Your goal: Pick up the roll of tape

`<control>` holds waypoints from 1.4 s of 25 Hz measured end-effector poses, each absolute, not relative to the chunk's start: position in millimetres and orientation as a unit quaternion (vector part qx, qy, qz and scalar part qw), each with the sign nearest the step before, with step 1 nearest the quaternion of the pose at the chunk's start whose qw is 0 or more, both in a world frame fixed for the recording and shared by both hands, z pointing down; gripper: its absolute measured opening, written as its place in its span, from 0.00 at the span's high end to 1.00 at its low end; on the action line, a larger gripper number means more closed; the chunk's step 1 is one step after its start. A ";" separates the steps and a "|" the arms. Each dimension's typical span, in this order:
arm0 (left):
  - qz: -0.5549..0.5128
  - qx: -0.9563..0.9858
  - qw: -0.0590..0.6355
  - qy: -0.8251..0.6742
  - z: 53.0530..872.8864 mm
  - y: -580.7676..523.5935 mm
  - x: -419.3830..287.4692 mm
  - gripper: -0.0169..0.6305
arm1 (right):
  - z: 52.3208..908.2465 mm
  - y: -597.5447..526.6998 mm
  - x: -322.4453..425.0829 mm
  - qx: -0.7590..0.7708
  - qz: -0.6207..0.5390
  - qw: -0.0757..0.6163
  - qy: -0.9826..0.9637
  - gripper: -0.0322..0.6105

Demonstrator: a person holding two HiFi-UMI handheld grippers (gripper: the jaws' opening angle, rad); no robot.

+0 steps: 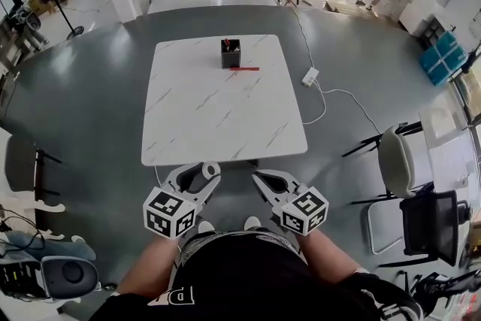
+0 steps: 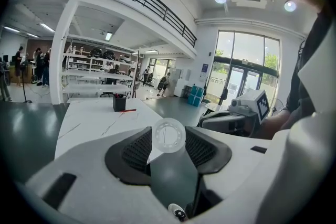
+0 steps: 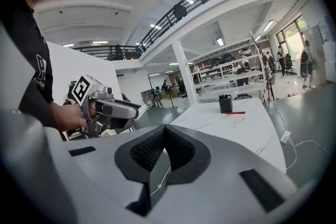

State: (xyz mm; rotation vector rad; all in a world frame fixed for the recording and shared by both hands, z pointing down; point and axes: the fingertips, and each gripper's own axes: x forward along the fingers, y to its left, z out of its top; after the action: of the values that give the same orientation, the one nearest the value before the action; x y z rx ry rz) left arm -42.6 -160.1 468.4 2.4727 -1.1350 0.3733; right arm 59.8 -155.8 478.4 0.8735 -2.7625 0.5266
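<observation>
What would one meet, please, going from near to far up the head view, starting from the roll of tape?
The roll of tape → white table → red pen → black pen holder.

Marble table [image 1: 218, 116], black cup [image 1: 230, 53], red pen [image 1: 244, 68]

Bright, even ceiling and window light; sharp; heavy fisheye edge distortion.

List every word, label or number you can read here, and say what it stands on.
Nothing can be read in full.
Shirt print: cut off by the frame edge, unreadable.
Marker cubes: square patterns only, no words.
Blue wall sign: too small to read.
</observation>
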 end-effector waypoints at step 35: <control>0.150 0.891 0.201 -0.379 483.9 -149.6 -50.8 0.65 | 487.6 -146.7 41.6 0.301 0.178 0.116 -0.930 0.94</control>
State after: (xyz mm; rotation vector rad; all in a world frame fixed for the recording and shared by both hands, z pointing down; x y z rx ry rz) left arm -50.8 -149.6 483.9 2.4886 -1.0603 0.4180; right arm 41.6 -146.7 487.6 0.8820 -2.7230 0.5216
